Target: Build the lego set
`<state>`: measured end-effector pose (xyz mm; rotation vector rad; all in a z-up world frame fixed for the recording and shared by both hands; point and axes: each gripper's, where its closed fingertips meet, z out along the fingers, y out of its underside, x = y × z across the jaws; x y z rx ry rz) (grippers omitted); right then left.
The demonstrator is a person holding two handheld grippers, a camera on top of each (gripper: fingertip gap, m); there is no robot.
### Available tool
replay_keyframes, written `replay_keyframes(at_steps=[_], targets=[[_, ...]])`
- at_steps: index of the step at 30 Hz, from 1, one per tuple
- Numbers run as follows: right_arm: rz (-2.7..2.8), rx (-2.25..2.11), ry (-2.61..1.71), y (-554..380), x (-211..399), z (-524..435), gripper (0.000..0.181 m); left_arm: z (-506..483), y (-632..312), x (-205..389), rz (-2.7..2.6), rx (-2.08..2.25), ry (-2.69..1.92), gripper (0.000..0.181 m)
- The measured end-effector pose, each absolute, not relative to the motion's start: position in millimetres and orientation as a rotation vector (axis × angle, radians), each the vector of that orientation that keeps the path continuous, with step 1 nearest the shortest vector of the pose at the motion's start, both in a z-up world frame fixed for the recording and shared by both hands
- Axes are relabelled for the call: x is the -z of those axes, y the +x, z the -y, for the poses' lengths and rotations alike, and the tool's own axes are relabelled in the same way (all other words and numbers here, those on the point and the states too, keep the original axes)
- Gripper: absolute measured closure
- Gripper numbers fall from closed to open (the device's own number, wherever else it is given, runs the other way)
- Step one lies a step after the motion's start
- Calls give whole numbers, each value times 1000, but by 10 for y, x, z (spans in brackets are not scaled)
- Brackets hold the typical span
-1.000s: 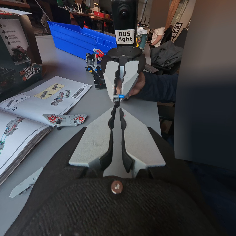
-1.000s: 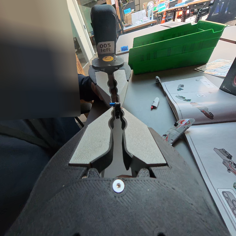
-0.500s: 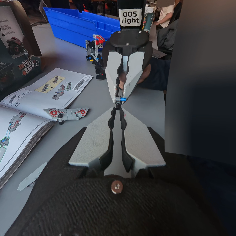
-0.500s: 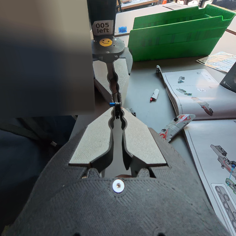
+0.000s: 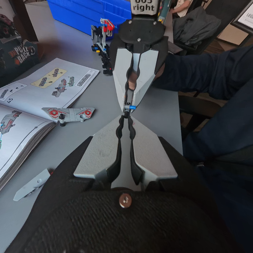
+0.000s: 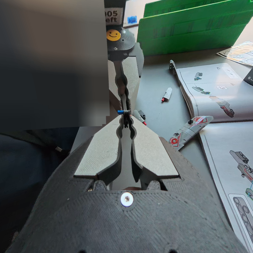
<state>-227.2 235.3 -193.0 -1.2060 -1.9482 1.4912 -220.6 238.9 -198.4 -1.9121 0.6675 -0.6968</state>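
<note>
Two grippers meet tip to tip above the table: my left gripper [image 5: 125, 117] pinches a black pin [image 5: 126, 113], jaws nearly closed; beyond it, right gripper [image 5: 128, 108] clamps a grey connector [image 5: 126, 107] carrying a blue peg [image 5: 132, 107]. Joining them, I judge; next needs straight, aligned pressure. Farther off, the half-built vehicle [image 5: 103, 41].

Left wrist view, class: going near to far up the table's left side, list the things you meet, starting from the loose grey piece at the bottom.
Plain grey panel piece → red-marked grey wing panel → open instruction booklet's far page → part-built lego vehicle → blue bin.
</note>
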Motion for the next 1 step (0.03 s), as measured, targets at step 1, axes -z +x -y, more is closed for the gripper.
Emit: replay_keyframes(at_steps=[1], targets=[[1928,-1538,-1210,-2269,1877,-2364,177,-2395,-2198,1934,-652,709,-1884,179]])
